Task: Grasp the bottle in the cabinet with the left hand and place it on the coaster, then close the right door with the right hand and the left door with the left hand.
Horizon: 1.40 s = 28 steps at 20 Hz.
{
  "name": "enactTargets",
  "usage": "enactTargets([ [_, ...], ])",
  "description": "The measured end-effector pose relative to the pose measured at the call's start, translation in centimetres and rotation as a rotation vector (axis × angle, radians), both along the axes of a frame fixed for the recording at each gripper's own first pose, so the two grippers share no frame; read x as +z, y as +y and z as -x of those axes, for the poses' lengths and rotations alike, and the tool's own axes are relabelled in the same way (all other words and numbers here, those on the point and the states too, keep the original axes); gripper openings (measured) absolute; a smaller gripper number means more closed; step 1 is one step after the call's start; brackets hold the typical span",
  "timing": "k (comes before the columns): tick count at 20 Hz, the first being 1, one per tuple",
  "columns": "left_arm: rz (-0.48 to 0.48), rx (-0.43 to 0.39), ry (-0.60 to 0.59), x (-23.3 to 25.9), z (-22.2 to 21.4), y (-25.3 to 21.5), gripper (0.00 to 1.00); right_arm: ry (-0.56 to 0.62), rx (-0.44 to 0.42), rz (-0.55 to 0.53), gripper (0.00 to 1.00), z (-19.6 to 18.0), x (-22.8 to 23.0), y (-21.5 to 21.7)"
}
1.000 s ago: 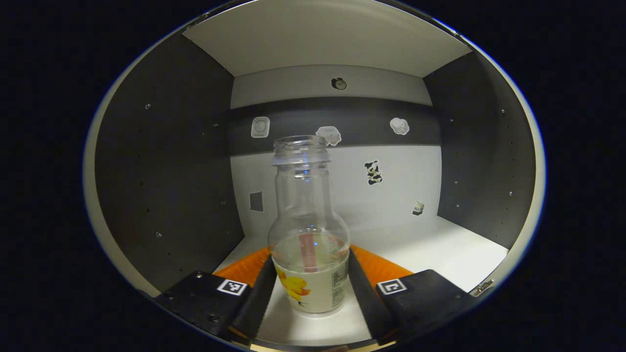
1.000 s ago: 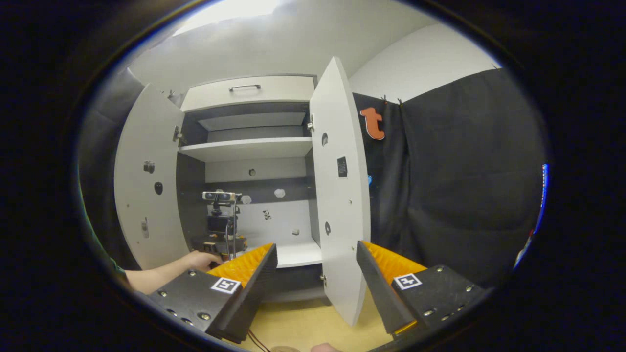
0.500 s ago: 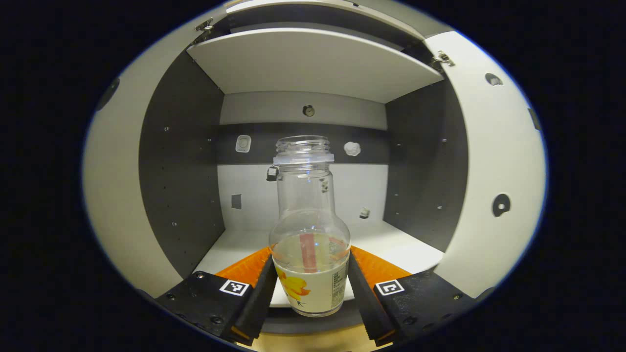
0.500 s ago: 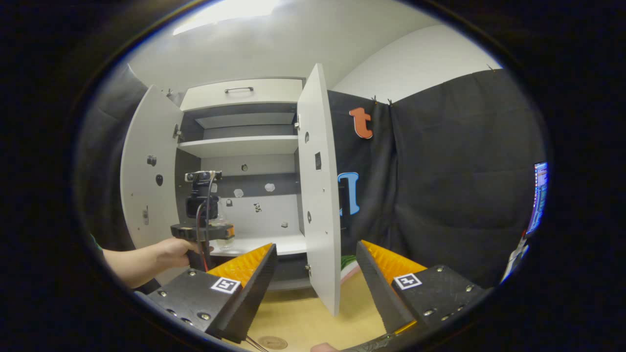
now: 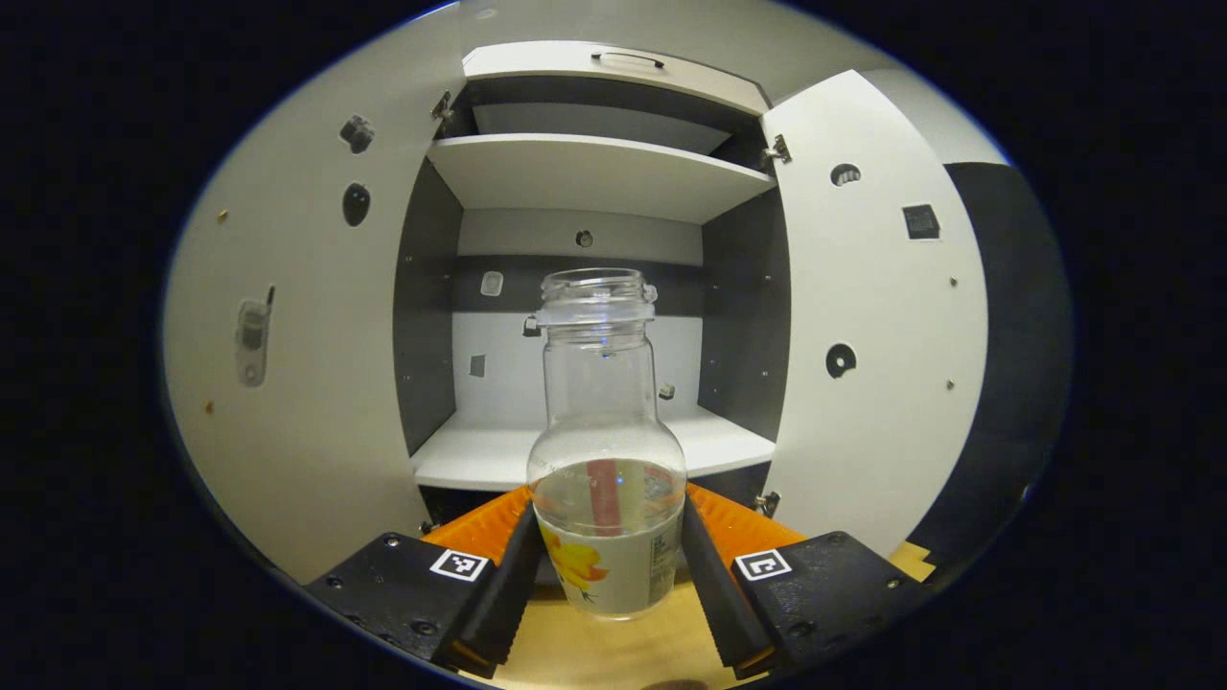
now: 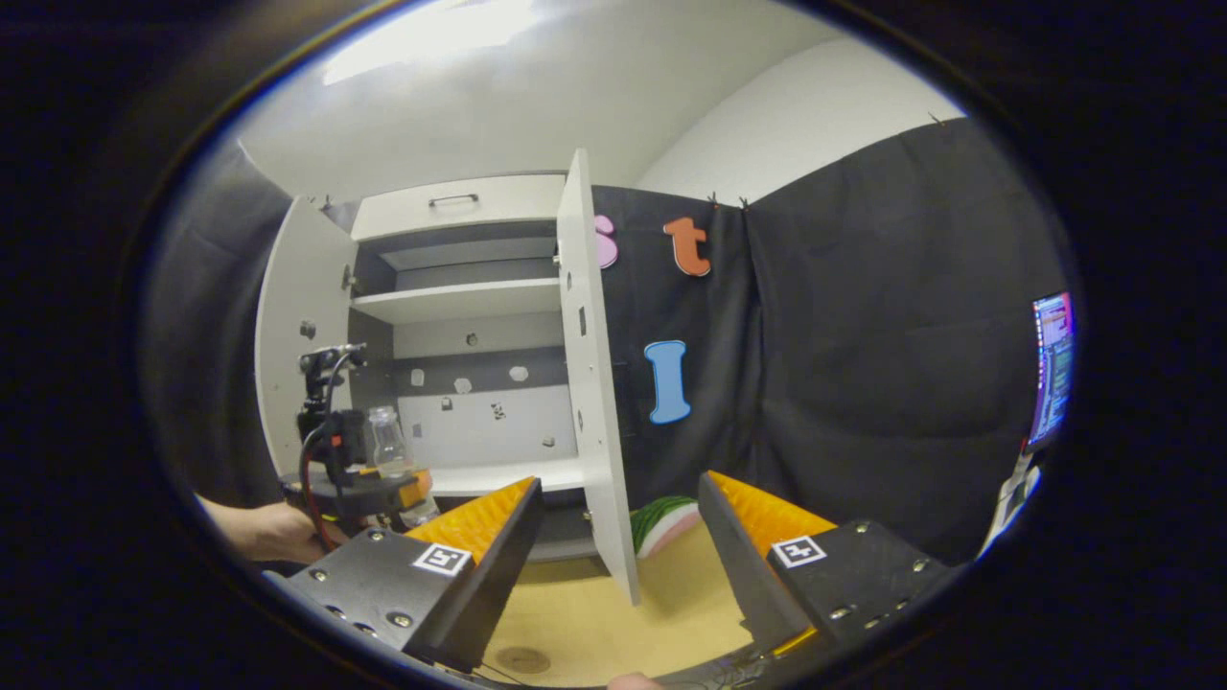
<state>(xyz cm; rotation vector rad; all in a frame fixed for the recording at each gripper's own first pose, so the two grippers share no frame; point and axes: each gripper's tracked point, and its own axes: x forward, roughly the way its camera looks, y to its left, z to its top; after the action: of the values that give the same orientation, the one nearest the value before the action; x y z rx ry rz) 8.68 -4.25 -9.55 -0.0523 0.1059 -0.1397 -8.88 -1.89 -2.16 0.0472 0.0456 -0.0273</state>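
Holding the bottle (image 5: 607, 450) upright in the left gripper (image 5: 608, 575), jaws pressing on both sides of its labelled base, neck and open mouth pointing straight up. Label showing a yellow cartoon figure and fine print too small to read. Hanging just out in front of the cabinet (image 5: 585, 172), above the near edge of the worktop (image 5: 613, 647), both doors standing open. In the right gripper view, showing the same bottle (image 6: 388, 443) small at the left, in front of the left door (image 6: 288, 326), with a hand (image 6: 278, 530) under the tool. Right gripper (image 6: 621, 551) hovering with jaws spread wide, nothing between them, the right door (image 6: 590, 383) edge-on ahead. Coaster (image 6: 522, 659) lying on the worktop's near edge, well apart from the bottle.
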Motion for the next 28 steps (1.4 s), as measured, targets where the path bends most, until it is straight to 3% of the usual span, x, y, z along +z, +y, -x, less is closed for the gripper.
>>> enactTargets([
  [5, -0.017, -0.072, 0.009, -4.7, 6.5, -2.6, 0.79, -0.018, 0.017, -0.005, 0.98, -0.2, 1.3, -0.5],
  [12, -0.032, -0.178, -0.046, -9.6, 12.1, -7.8, 0.79, -0.064, 0.074, -0.115, 0.98, -0.8, 3.8, 1.5],
  [15, -0.007, -0.203, -0.034, -12.2, 12.9, -9.3, 0.79, -0.047, 0.081, -0.051, 0.98, -1.4, 3.7, 1.8],
  [18, -0.043, -0.217, -0.042, -15.7, 12.8, -9.8, 0.79, -0.035, 0.091, 0.002, 0.98, -1.6, 3.0, 2.5],
  [23, -0.069, -0.256, 0.072, -23.3, 12.6, -10.0, 0.79, 0.019, 0.086, 0.079, 0.98, -2.1, 0.6, 3.4],
  [28, -0.087, -0.300, 0.106, -26.2, 11.3, -10.5, 0.80, 0.057, 0.109, 0.092, 0.98, -2.9, -1.6, 5.3],
])
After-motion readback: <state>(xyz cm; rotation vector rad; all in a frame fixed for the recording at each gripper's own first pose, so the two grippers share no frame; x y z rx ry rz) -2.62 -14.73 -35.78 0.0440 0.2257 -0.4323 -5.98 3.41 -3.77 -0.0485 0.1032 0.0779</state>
